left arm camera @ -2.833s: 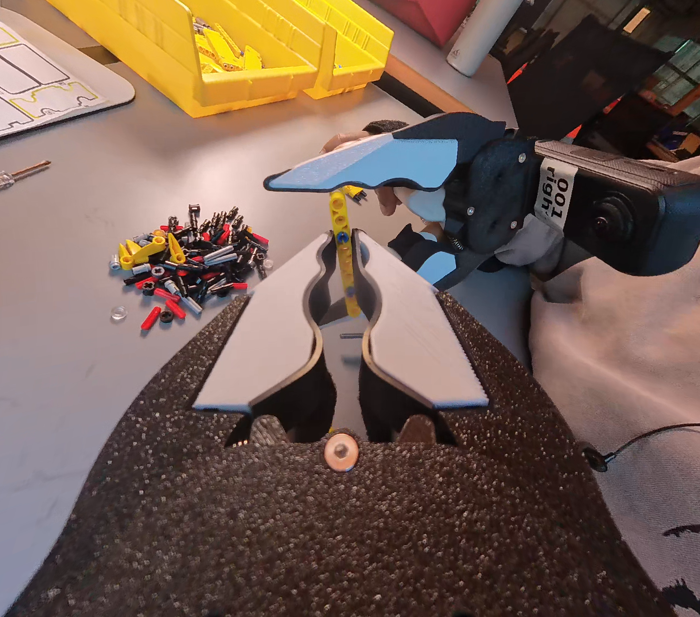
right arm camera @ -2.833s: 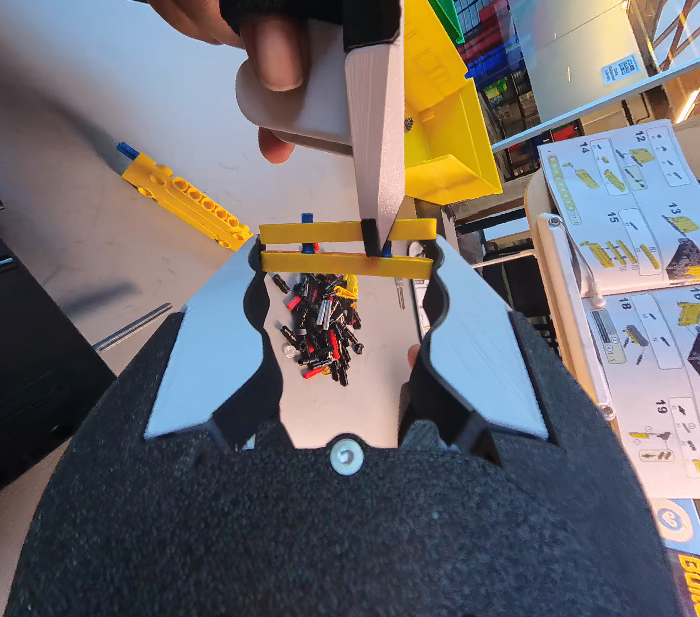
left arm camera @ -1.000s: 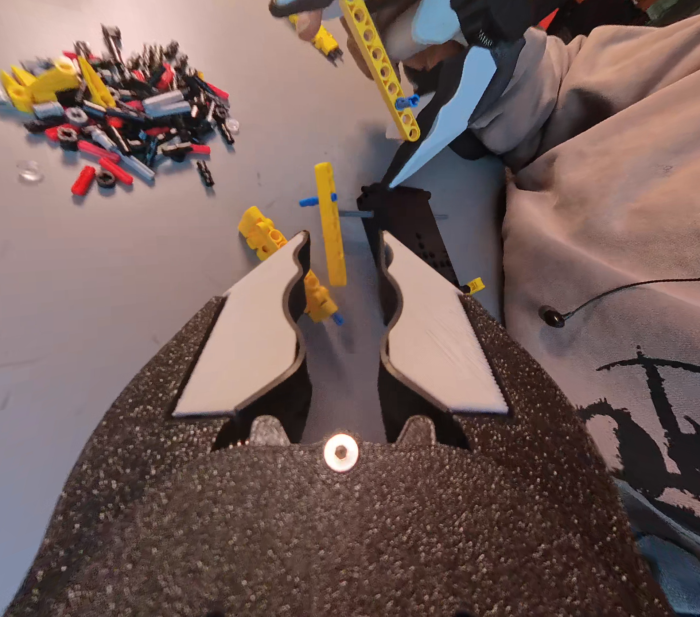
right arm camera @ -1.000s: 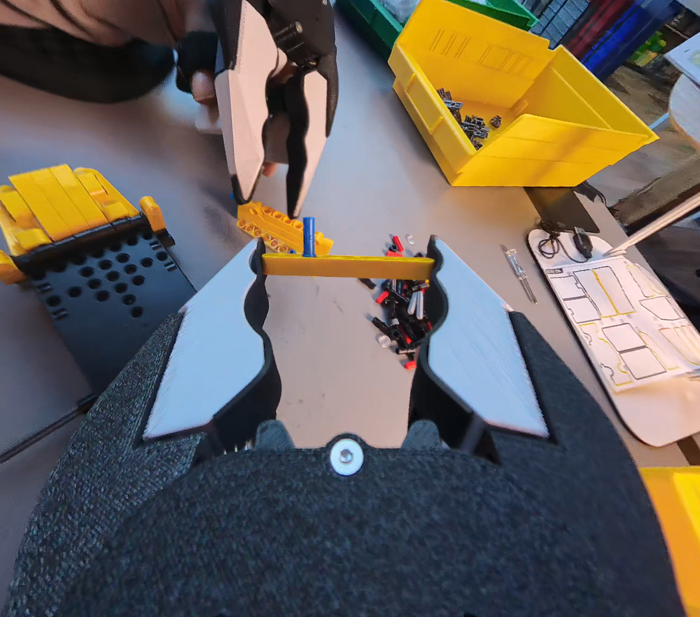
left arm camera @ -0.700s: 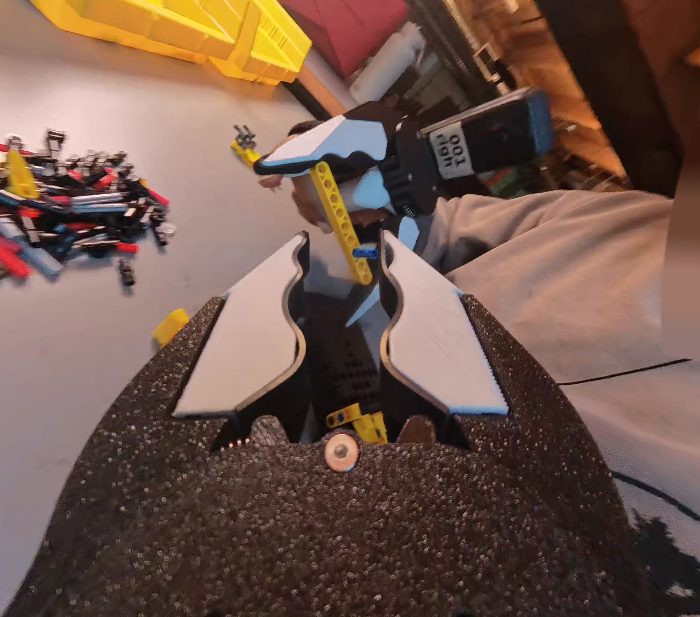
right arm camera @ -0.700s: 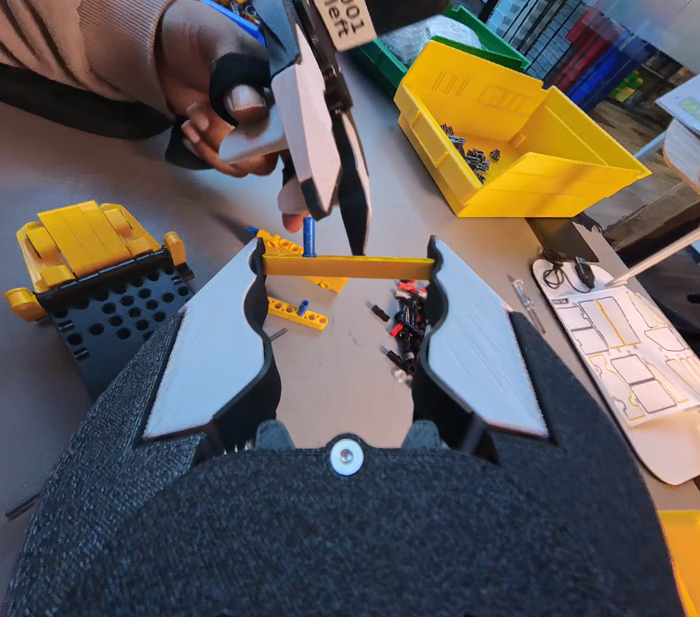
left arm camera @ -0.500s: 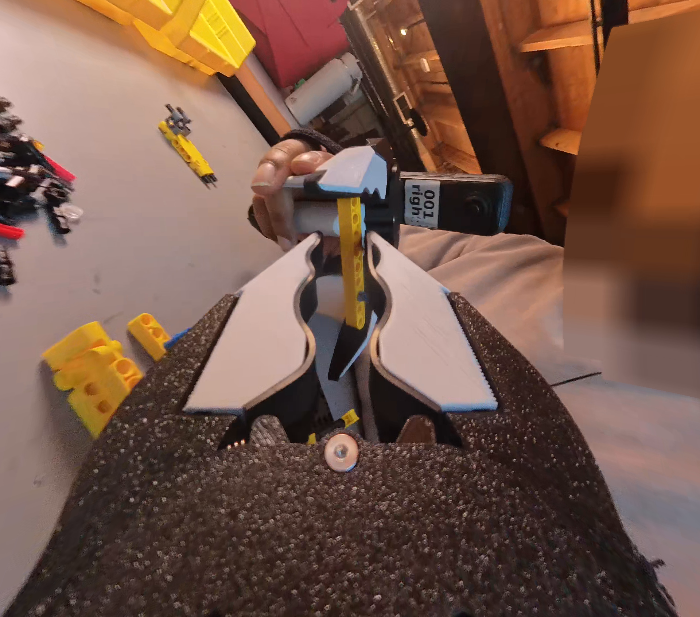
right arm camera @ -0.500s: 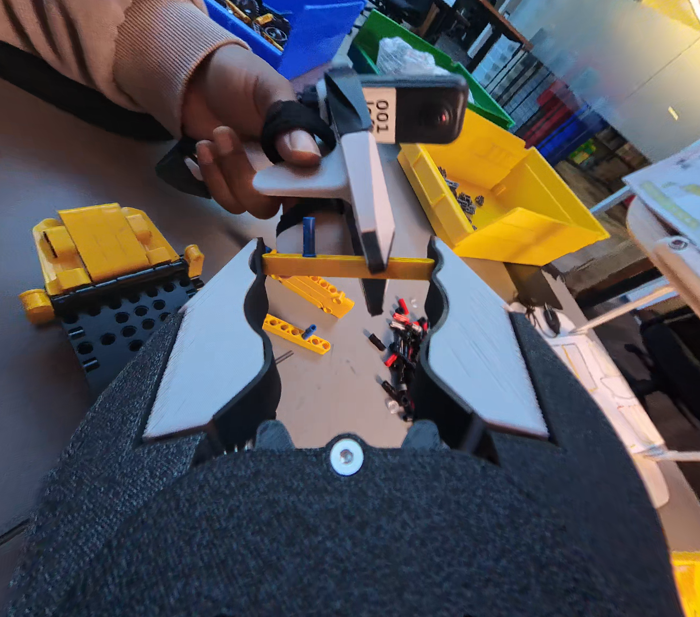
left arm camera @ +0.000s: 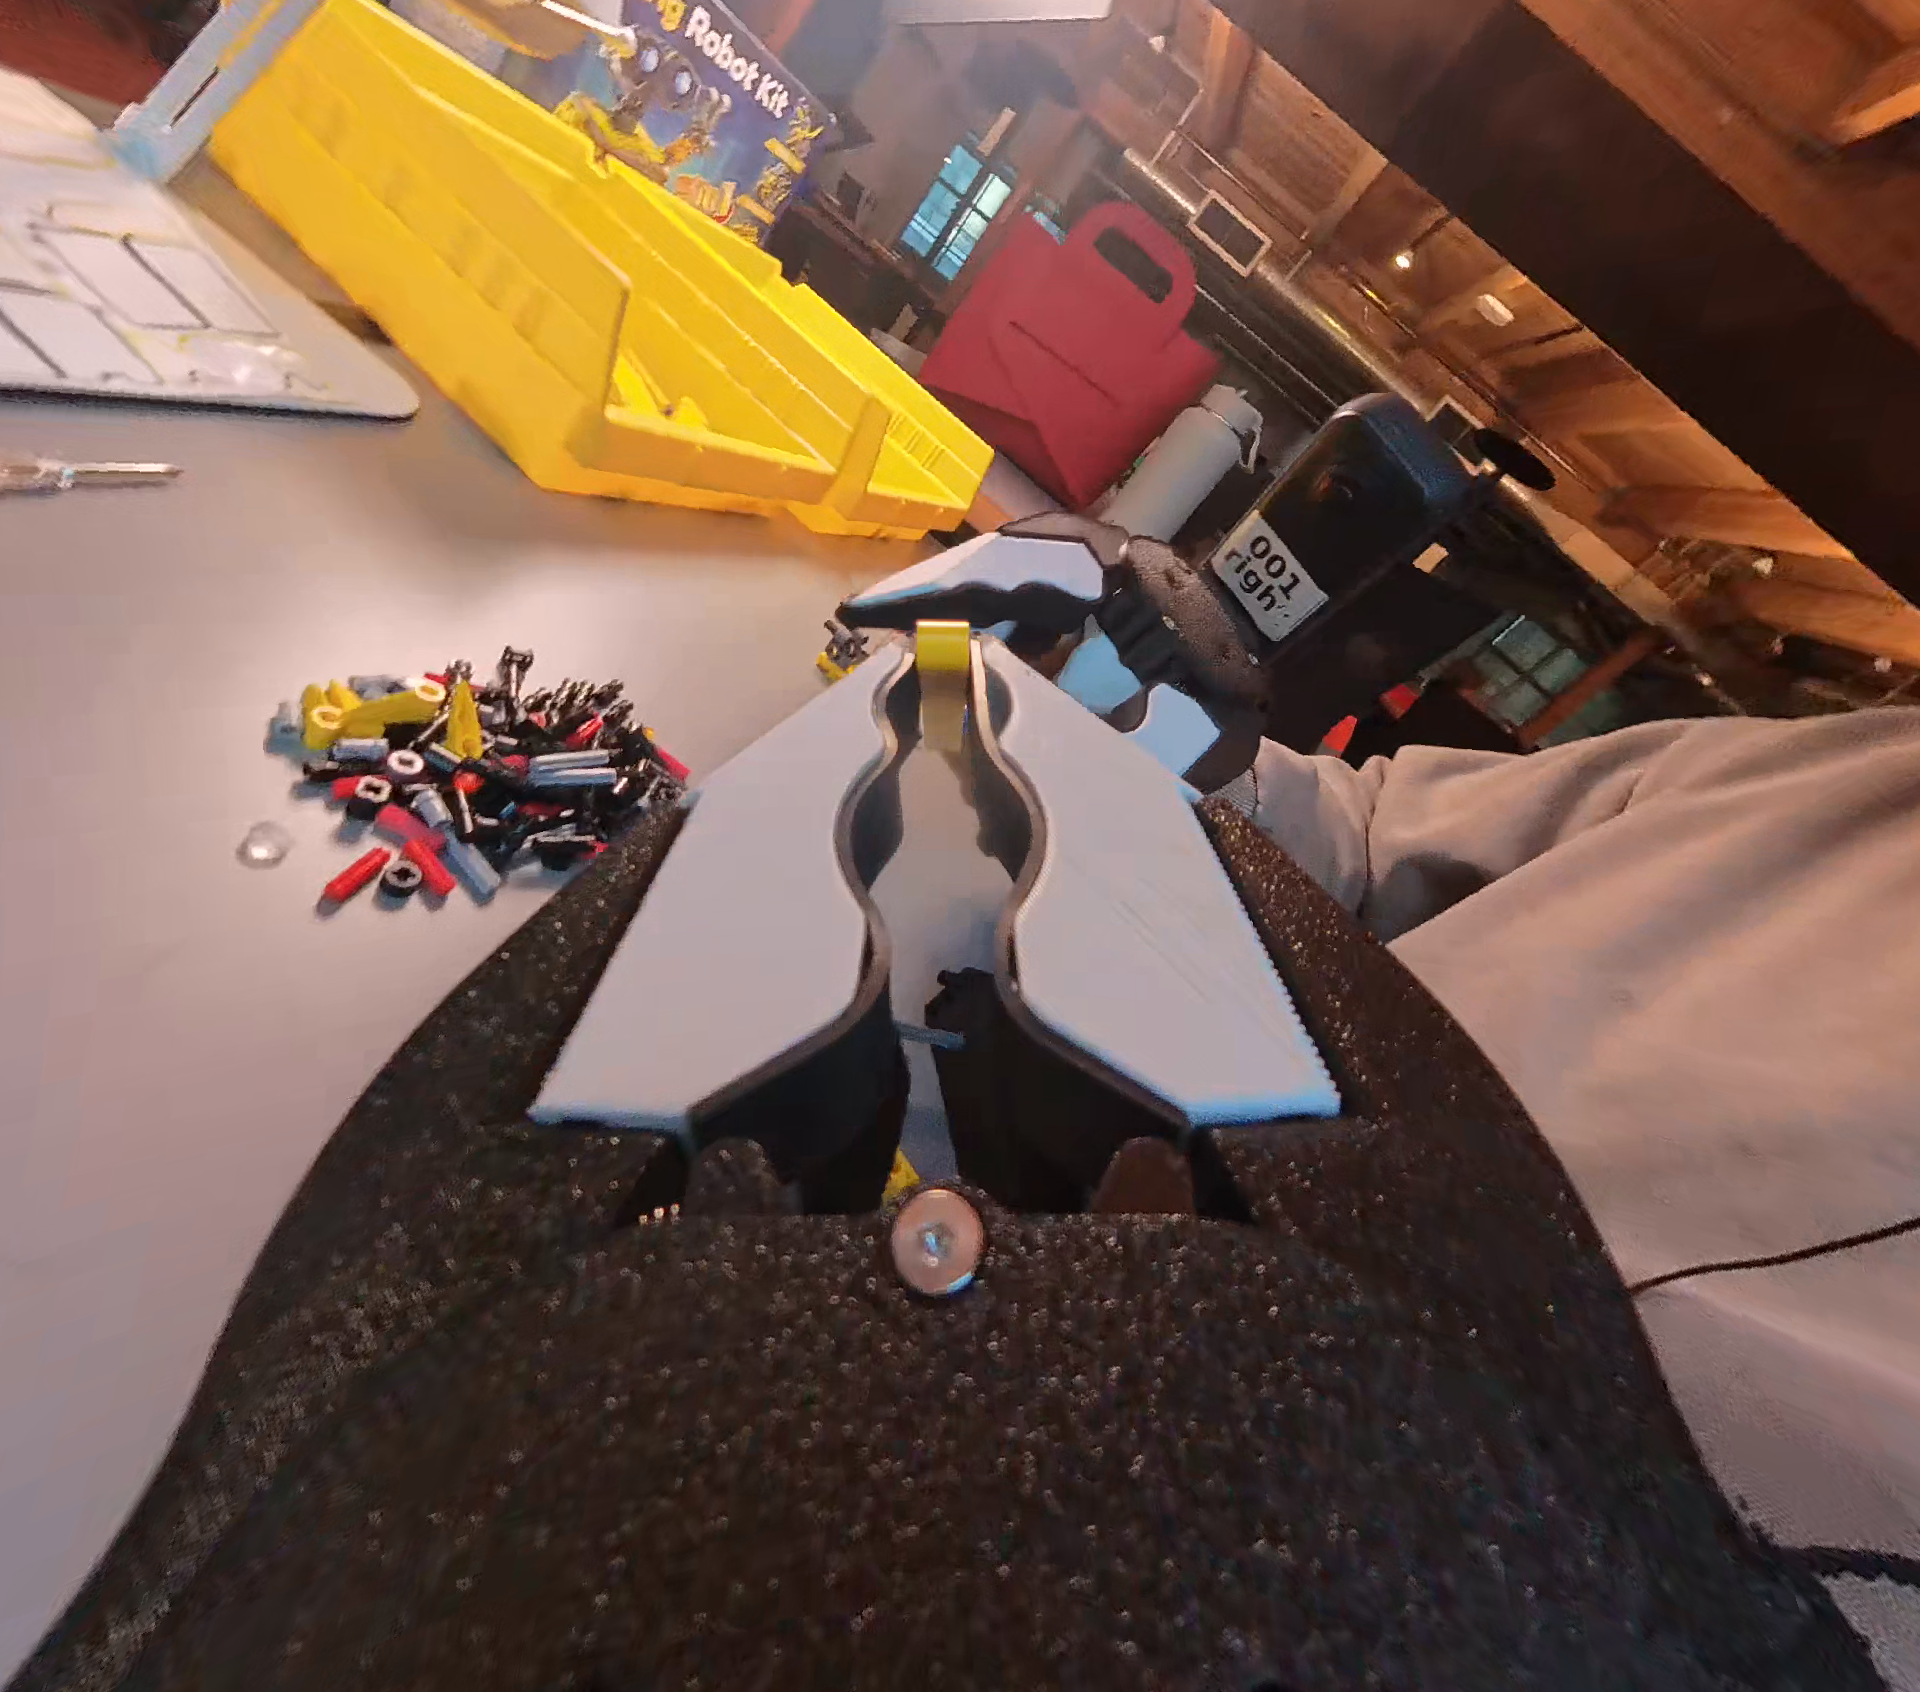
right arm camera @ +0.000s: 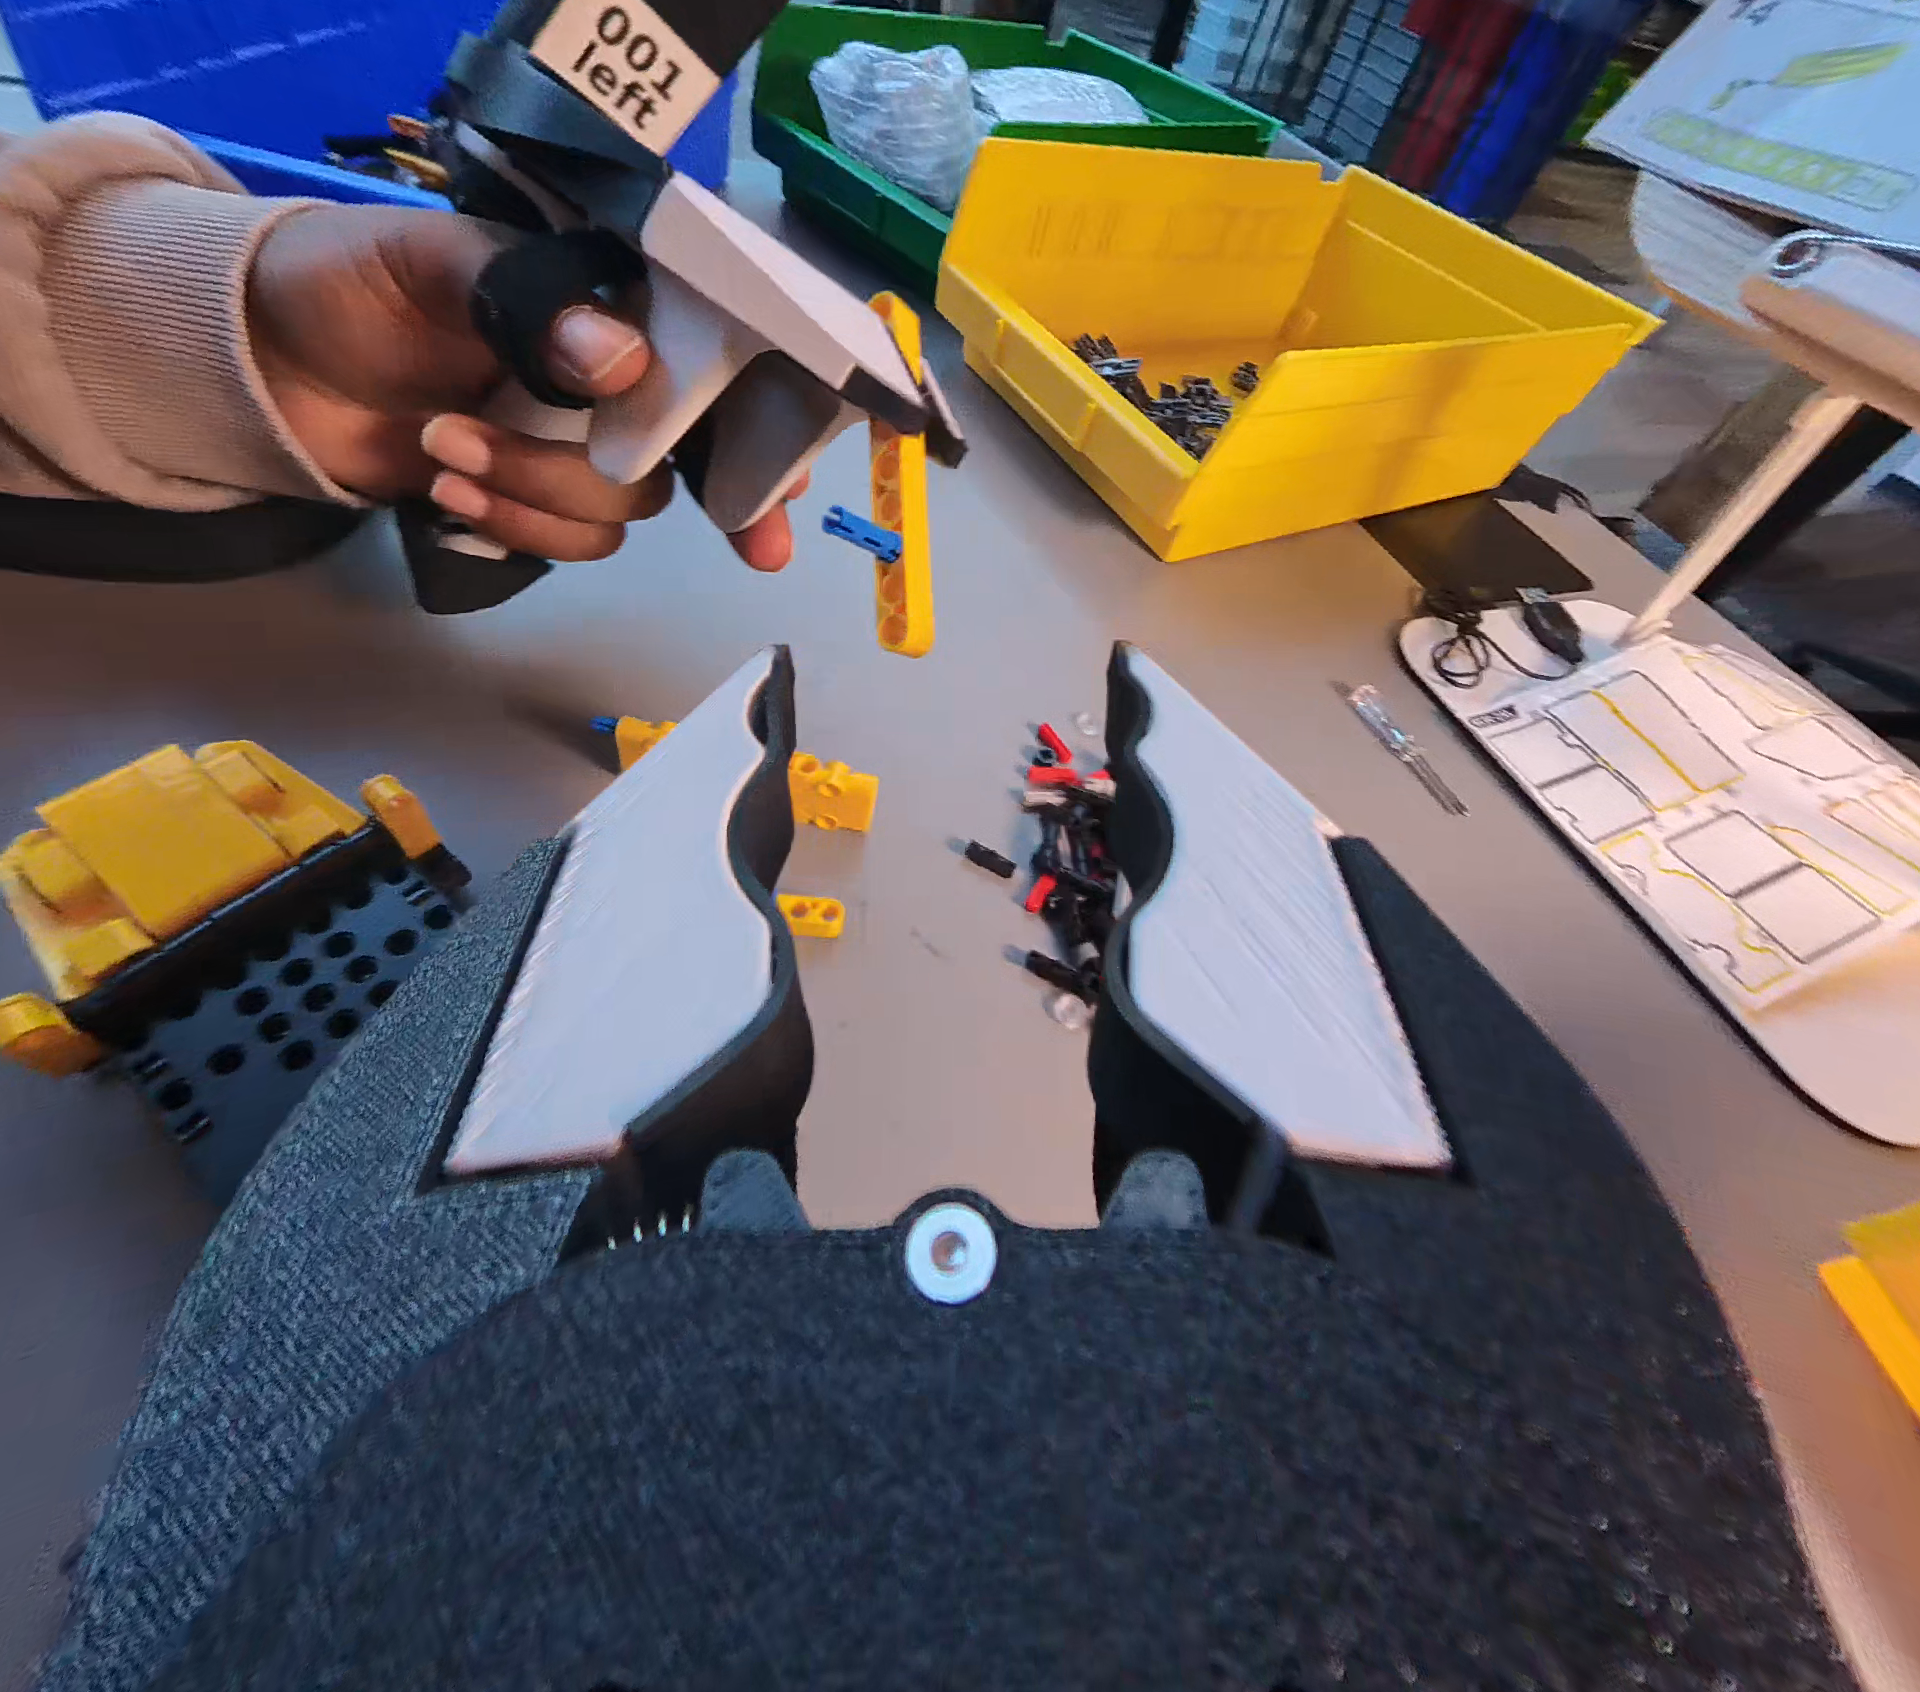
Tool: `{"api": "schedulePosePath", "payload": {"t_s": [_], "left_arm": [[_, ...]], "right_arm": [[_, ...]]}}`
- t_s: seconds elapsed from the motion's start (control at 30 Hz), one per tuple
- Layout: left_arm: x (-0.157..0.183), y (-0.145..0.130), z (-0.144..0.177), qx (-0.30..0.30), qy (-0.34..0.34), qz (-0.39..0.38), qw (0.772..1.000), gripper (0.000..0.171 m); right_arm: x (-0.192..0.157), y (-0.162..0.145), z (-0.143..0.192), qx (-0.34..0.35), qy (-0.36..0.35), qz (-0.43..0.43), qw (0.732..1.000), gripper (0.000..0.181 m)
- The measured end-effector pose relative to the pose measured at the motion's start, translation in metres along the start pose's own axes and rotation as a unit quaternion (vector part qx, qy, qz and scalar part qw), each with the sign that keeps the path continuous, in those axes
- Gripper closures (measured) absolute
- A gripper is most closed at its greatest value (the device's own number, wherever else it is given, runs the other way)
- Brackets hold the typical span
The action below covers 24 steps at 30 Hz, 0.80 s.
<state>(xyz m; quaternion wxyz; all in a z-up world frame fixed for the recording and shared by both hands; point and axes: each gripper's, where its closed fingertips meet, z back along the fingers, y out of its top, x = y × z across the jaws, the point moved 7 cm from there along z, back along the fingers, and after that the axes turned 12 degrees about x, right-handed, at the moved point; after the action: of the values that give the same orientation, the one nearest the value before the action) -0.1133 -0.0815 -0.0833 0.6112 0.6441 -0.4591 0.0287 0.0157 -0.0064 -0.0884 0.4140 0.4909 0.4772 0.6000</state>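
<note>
My left gripper (left arm camera: 940,655) is shut on a yellow beam with holes (left arm camera: 943,707), seen end-on between its tips. In the right wrist view the left gripper (right arm camera: 920,411) holds that beam (right arm camera: 902,520) hanging upright above the table, with a blue pin (right arm camera: 862,534) sticking out of its side. My right gripper (right arm camera: 951,676) is open and empty just below and in front of the beam. Its upper finger (left arm camera: 987,577) shows right behind the beam in the left wrist view.
A pile of small black, red and grey parts (right arm camera: 1070,863) (left arm camera: 468,769) lies on the grey table. A yellow and black assembly (right arm camera: 208,894) sits at the left, with loose yellow bricks (right arm camera: 831,790) nearby. Yellow bins (right arm camera: 1247,312) (left arm camera: 623,354), a green bin (right arm camera: 1039,73), a white sheet board (right arm camera: 1714,832) and a screwdriver (right arm camera: 1403,749) stand around. Some 4 cm of space lies between my two pairs of fingers.
The right gripper held the yellow beam across its tips; it has let go and opened. The left gripper has closed on the beam and now holds it alone.
</note>
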Motion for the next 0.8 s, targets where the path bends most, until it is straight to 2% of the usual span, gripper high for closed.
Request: {"api": "schedulePosePath", "payload": {"t_s": [0.1, 0.2, 0.3, 0.4, 0.53, 0.6, 0.7, 0.8], "left_arm": [[0.015, -0.001, -0.003, -0.002, -0.04, -0.079, 0.996, 0.165], [0.033, -0.004, -0.005, -0.008, -0.083, -0.167, 0.983, 0.165], [0.045, -0.007, -0.005, -0.003, -0.117, -0.212, 0.97, 0.165], [0.049, -0.008, -0.004, -0.003, -0.129, -0.242, 0.962, 0.165], [0.048, -0.009, -0.002, -0.041, -0.13, -0.248, 0.959, 0.163], [0.044, -0.011, 0.0, -0.075, -0.131, -0.218, 0.964, 0.149], [0.033, -0.018, -0.002, -0.132, -0.109, -0.144, 0.975, 0.148], [0.025, -0.037, -0.003, -0.221, -0.094, -0.063, 0.969, 0.148]], "right_arm": [[-0.014, 0.005, -0.001, 0.033, 0.058, -0.033, 0.997, 0.123], [-0.02, 0.016, 0.003, 0.085, 0.107, -0.075, 0.988, 0.131], [-0.02, 0.025, 0.01, 0.123, 0.145, -0.115, 0.975, 0.152], [-0.021, 0.028, 0.013, 0.124, 0.162, -0.103, 0.974, 0.155], [-0.025, 0.031, 0.018, 0.117, 0.148, -0.001, 0.982, 0.156], [-0.024, 0.028, 0.019, 0.088, 0.116, 0.109, 0.983, 0.156], [-0.029, 0.016, 0.019, 0.018, 0.107, 0.276, 0.955, 0.156], [-0.04, 0.012, 0.021, -0.001, 0.134, 0.355, 0.925, 0.156]]}}
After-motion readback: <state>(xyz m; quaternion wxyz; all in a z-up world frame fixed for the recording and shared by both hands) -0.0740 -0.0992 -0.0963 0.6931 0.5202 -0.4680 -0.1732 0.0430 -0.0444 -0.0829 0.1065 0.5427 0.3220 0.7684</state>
